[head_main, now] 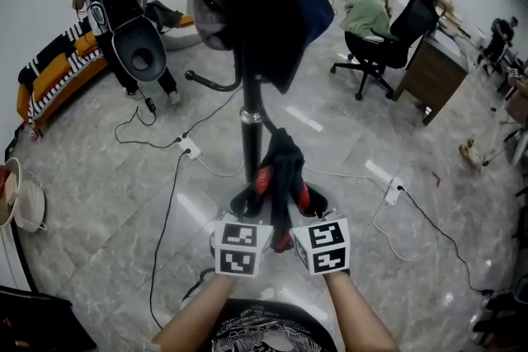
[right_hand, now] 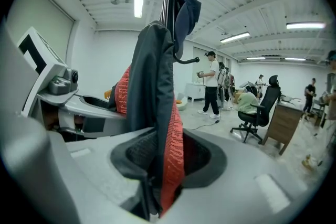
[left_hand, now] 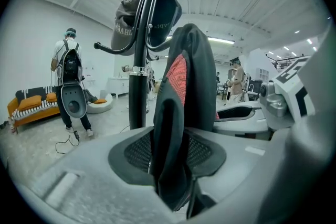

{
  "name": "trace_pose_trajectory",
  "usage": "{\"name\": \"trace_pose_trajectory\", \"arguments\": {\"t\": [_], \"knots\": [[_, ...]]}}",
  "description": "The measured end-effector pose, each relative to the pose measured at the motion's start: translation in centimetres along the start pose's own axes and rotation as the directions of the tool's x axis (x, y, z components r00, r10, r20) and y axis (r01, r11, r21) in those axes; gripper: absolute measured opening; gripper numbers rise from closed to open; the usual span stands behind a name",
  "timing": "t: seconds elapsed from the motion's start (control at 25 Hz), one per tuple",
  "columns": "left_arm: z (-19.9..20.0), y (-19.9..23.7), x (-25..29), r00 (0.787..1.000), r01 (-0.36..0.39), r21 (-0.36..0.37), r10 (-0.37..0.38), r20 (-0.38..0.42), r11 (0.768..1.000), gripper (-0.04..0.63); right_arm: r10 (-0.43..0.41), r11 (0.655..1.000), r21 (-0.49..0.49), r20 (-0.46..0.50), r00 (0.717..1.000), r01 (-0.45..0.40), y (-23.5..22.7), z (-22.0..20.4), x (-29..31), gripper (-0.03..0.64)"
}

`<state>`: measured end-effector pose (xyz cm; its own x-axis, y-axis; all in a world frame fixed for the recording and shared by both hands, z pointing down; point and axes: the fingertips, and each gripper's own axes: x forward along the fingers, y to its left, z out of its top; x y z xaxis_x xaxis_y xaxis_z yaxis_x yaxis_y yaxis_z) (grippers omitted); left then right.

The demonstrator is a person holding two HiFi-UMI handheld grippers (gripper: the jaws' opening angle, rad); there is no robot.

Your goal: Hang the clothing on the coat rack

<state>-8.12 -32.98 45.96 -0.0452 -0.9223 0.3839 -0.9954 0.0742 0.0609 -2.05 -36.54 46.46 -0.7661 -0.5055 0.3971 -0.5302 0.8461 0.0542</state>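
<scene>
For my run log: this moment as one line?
left claw: open, dark red-banded fabric garment between | right claw: open, same garment between | black metal coat rack: just ahead

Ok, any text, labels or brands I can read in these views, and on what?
"AHL": partial, white letters on the grey cap on the coat rack; rest hidden.
White print on the dark hanging item beside it: too blurred to read.
Red band on the dark garment: print too blurred to read.
Marker cubes: square patterns, no words.
</scene>
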Motion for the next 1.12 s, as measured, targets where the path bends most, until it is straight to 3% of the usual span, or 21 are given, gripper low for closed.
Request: {"name": "trace_pose_trajectory", "arguments": {"t": [0.6,1.12], "knots": [[1.1,-0.9,-3.0,0.995,0.083,0.009,-0.083,0.062,0.997,0.126,-0.118,0.992,0.043,0.011,0.993,0.117,1.1,0.5,-2.8,0.13],[1.1,-0.9,-6.8,0.985,0.148,0.029,-0.15,0.084,0.989,0.126,-0.147,0.986,0.086,0.055,0.988,0.142,5.0,2.5,-5.7,0.13]]}}
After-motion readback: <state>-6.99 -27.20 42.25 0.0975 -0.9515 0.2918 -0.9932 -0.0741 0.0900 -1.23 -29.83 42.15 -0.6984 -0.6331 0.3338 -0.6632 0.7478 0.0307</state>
